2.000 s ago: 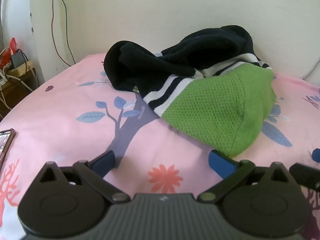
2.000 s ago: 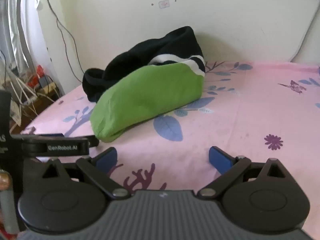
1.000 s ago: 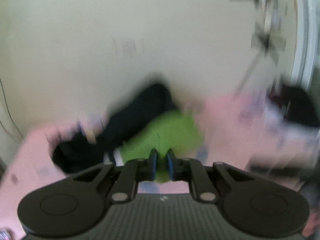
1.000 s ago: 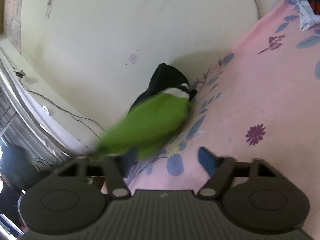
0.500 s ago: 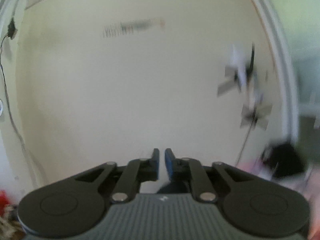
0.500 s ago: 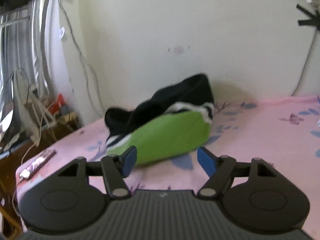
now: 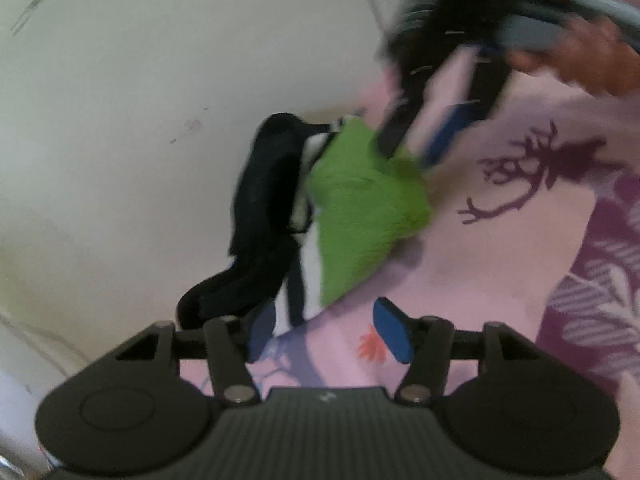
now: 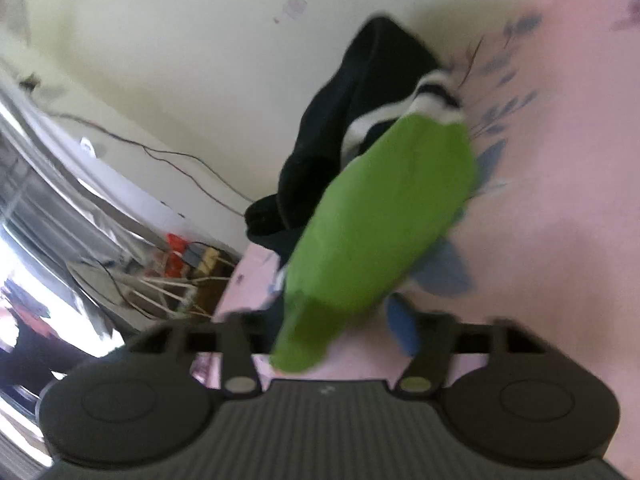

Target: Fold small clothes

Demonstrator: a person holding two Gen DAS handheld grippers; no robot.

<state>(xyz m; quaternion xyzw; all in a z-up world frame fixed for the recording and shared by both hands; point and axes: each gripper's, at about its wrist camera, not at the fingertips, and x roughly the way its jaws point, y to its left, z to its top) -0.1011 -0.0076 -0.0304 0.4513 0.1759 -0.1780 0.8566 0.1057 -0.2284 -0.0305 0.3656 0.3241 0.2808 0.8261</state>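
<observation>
One garment [image 7: 360, 208] in view: a crumpled knit piece, green on one part, black on the other, with white and black stripes between. It lies on a bed covered by a pink sheet [image 7: 500, 264] printed with leaves, branches and flowers, and its black end is up against the cream wall [image 7: 140, 120]. Both views are tilted and motion-blurred.

Two grippers. Left gripper [image 7: 324, 330], left wrist view: jaws wide apart, two blue pads, nothing between them. The striped and black lower edge of the garment sits just ahead of the left pad and may touch it; blur hides contact. The right pad is over bare sheet beside a small orange flower print.

Further right in the same view, the right gripper [image 7: 420, 136] comes down from the top corner, held by a hand [image 7: 576, 56]. Its two fingers, one dark and one blue-padded, reach the far green edge of the garment. Too blurred to say whether they pinch cloth.

Right wrist view: the green end of the garment fills the gap between the jaws of that gripper [image 8: 340, 332], which stand wide. Only the right blue pad shows; the left one is behind the cloth. Contact cannot be told.

Left of the bed: a side table [image 8: 200, 276] with cables, red items and loose wires [image 8: 192, 164] along the wall.

No readable writing or brand anywhere.
</observation>
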